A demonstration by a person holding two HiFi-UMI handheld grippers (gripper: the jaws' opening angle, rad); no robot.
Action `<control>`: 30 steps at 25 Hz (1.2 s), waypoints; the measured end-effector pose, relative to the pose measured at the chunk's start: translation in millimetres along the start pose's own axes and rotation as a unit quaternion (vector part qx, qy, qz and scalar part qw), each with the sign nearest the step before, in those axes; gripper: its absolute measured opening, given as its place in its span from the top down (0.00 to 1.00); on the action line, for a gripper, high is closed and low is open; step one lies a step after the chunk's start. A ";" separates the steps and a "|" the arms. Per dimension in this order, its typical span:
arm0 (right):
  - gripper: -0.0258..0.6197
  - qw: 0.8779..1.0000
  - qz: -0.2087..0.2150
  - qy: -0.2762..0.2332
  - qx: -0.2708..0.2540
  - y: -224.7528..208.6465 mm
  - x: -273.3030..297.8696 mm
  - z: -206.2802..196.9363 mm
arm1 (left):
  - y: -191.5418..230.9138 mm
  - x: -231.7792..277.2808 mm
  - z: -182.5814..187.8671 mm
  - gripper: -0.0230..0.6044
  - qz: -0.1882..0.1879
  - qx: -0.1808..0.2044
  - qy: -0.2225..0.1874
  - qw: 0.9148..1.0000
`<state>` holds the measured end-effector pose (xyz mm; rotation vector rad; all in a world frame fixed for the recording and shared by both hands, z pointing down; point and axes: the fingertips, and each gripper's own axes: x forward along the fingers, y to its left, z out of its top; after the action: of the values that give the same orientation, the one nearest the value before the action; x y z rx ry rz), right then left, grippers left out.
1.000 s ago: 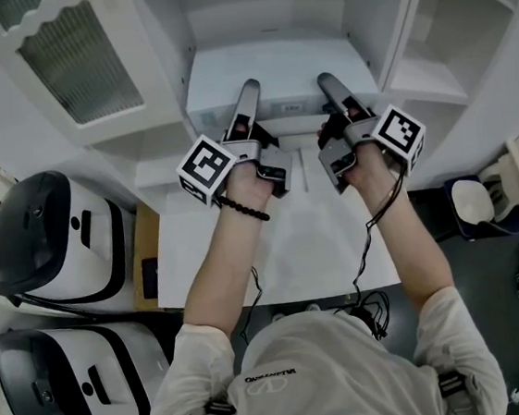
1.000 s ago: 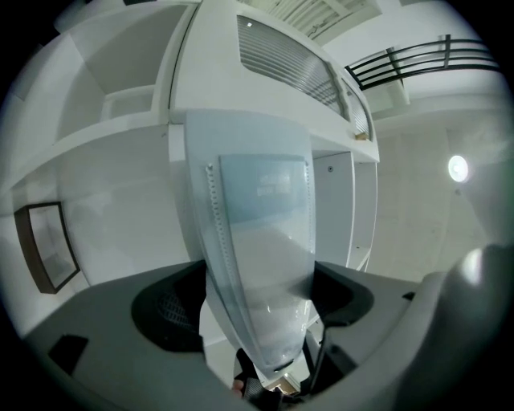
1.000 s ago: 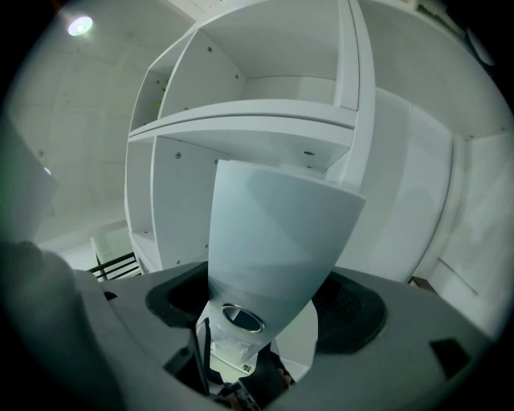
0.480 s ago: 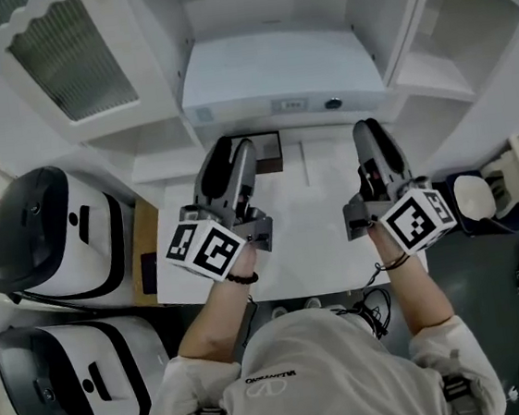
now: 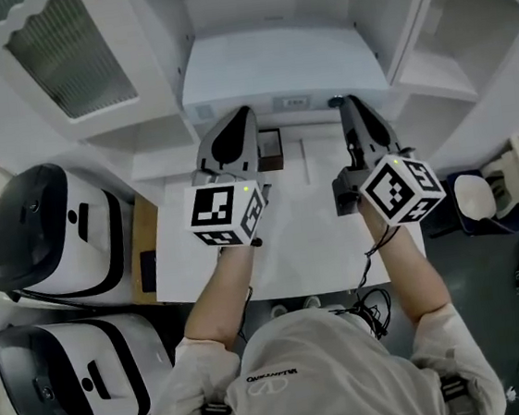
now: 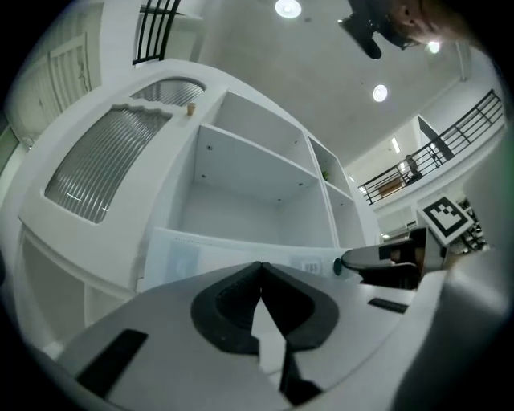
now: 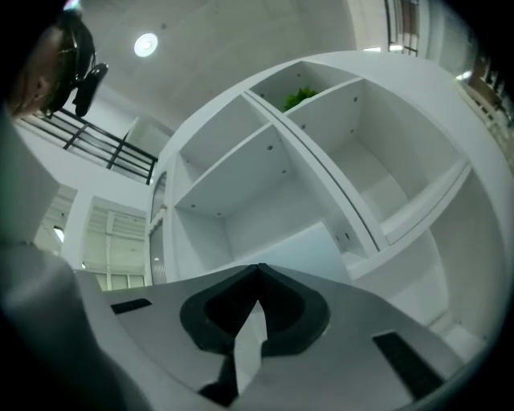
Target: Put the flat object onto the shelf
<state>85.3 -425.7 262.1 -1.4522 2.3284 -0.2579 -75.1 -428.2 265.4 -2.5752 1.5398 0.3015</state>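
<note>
Drawn back since the earlier frame, my left hand-held gripper (image 5: 238,119) and right hand-held gripper (image 5: 351,108) have just been closing and are now pressed together, empty. The flat object (image 5: 281,69) rests on the shelf (image 5: 265,13), upper centre. Risk: a forward drift could let either tip knock it askew.

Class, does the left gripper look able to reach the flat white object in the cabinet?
Probably yes: the left gripper points at the flat white object, nothing between; fingers just closed empty.
</note>
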 end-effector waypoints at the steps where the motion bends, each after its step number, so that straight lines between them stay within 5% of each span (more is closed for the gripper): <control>1: 0.95 1.000 -0.004 -0.004 0.010 -5.0 3.6 0.7 | 1.5 3.2 -0.5 0.96 0.002 -0.006 -0.001 1.000; 14: 0.95 0.999 -0.028 -0.011 0.016 -25.7 43.5 5.6 | 22.6 44.7 -8.8 0.96 0.019 -0.044 0.002 0.999; 25: 0.95 0.999 -0.039 -0.013 0.017 -34.1 52.9 5.8 | 26.0 56.4 -10.9 0.96 0.018 -0.040 -0.001 0.999; 30: 0.95 0.999 -0.030 -0.020 0.022 -31.7 24.2 2.3 | 24.3 33.9 1.7 0.96 0.007 -0.033 -0.034 0.999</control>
<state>102.9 -461.5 265.7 -1.4948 2.2353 -0.2908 -81.1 -468.3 255.7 -2.5745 1.5511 0.4429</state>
